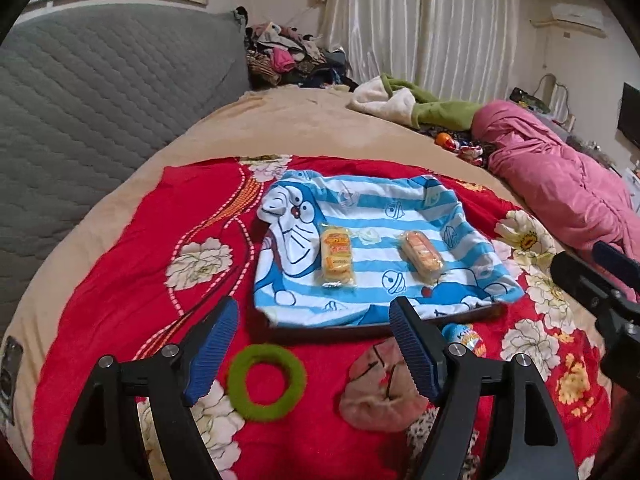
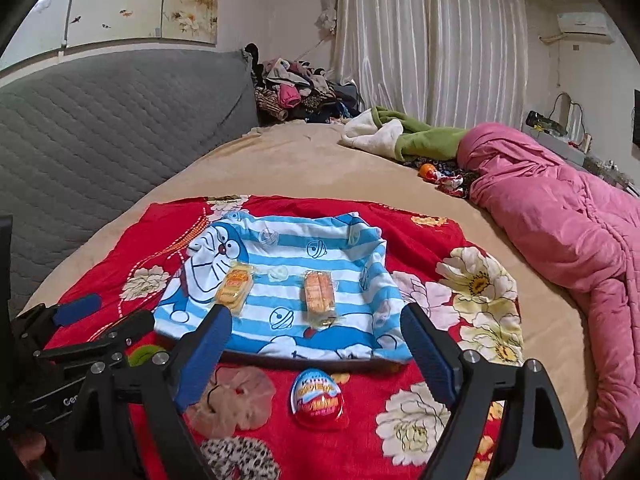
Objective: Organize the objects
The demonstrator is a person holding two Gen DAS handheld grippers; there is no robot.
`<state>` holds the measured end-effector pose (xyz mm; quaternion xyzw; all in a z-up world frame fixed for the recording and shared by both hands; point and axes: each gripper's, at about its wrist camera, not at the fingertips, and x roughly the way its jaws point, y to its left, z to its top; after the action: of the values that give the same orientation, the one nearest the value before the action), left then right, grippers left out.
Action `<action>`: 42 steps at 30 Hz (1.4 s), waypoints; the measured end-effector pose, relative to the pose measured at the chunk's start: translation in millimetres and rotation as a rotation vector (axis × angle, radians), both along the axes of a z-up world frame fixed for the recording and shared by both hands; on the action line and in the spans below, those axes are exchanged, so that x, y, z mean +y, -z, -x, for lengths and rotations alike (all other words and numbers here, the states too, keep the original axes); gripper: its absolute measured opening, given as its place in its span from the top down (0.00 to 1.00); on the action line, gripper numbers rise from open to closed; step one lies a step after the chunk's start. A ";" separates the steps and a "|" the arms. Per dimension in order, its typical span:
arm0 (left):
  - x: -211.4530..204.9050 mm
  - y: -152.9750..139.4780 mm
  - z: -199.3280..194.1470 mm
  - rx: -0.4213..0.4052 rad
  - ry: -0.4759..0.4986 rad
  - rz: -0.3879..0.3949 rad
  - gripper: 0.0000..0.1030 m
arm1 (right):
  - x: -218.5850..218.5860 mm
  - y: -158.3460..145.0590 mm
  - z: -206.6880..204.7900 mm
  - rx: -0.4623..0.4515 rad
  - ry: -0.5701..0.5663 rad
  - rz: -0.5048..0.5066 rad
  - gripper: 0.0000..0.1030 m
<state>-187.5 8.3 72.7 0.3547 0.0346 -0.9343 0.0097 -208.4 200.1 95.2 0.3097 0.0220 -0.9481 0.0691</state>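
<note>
left wrist: chocolate egg (image 1: 464, 336) half-hidden

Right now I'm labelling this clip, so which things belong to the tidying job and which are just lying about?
Job: two snack packs on the striped towel, green ring, pink scrunchie, chocolate egg, left tool and right tool, both open.

Lying about: pink quilt, green blanket, clothes pile, curtain.
</note>
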 end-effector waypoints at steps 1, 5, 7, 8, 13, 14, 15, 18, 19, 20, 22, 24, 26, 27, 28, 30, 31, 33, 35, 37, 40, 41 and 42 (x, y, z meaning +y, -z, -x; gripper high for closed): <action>-1.1 -2.3 -4.9 0.000 -0.003 0.006 0.23 | -0.5 -3.9 -5.7 0.006 0.002 0.002 0.17; -4.5 -10.7 -20.0 0.015 0.000 0.015 0.23 | -1.8 -16.2 -23.1 0.023 0.004 0.004 0.17; -7.6 -13.6 -27.0 0.018 0.004 0.018 0.23 | -4.5 -23.9 -32.8 0.038 0.007 -0.009 0.17; -8.1 -14.6 -29.5 0.017 0.004 0.022 0.23 | -5.1 -26.7 -37.2 0.044 0.008 -0.012 0.16; -13.2 -20.9 -45.6 0.028 0.008 0.026 0.23 | -8.3 -34.6 -54.9 0.053 0.007 -0.024 0.16; -13.6 -21.7 -47.6 0.030 0.010 0.026 0.23 | -8.6 -35.4 -57.9 0.055 0.007 -0.023 0.16; -13.9 -22.6 -49.8 0.033 0.011 0.027 0.23 | -8.7 -36.0 -60.6 0.057 0.007 -0.021 0.16; -15.7 -24.5 -59.3 0.043 0.012 0.029 0.23 | -9.5 -36.8 -68.5 0.060 0.005 -0.013 0.15; -15.9 -24.6 -62.0 0.046 0.016 0.030 0.23 | -10.4 -36.1 -70.6 0.055 0.003 -0.011 0.15; -16.7 -23.9 -65.6 0.045 0.016 0.039 0.23 | -11.9 -35.2 -72.7 0.053 0.002 -0.009 0.15; -19.4 -22.2 -70.3 0.044 0.017 0.041 0.23 | -14.3 -32.8 -76.0 0.048 -0.002 -0.007 0.15; -22.4 -20.6 -73.6 0.043 0.018 0.041 0.23 | -17.3 -28.6 -80.0 0.042 -0.005 -0.009 0.15; -25.4 -18.6 -77.5 0.044 0.016 0.040 0.23 | -19.8 -23.8 -82.8 0.033 -0.008 -0.009 0.15; -26.0 -17.9 -78.2 0.044 0.017 0.039 0.23 | -20.9 -21.4 -83.2 0.028 -0.010 -0.009 0.15; -27.2 -16.7 -79.5 0.044 0.018 0.037 0.23 | -23.4 -18.3 -84.3 0.022 -0.012 -0.013 0.15; -28.0 -14.9 -81.1 0.045 0.019 0.027 0.23 | -26.9 -14.1 -85.6 0.015 -0.015 -0.023 0.15; -27.9 -14.1 -81.4 0.046 0.023 0.025 0.23 | -29.1 -12.2 -87.0 0.015 -0.018 -0.026 0.15; -27.8 -11.7 -81.6 0.043 0.024 0.027 0.23 | -32.5 -9.4 -88.7 0.015 -0.023 -0.030 0.15; -27.7 -9.4 -82.2 0.039 0.026 0.027 0.23 | -35.8 -5.7 -91.0 0.008 -0.028 -0.037 0.15; -27.8 -5.6 -82.9 0.029 0.031 0.033 0.23 | -37.4 -2.2 -91.4 0.001 -0.030 -0.039 0.15; -29.6 1.4 -84.5 0.018 0.029 0.033 0.23 | -39.6 5.1 -93.0 -0.017 -0.032 -0.043 0.15; -29.4 3.9 -84.8 0.015 0.027 0.040 0.23 | -40.4 7.3 -94.1 -0.023 -0.036 -0.043 0.15; -29.4 6.9 -85.4 0.011 0.024 0.052 0.23 | -41.1 9.3 -95.4 -0.028 -0.041 -0.044 0.15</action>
<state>-102.1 -21.1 65.9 0.3495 0.0062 -0.9369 0.0073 -113.0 159.0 85.9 0.3237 0.0481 -0.9414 0.0819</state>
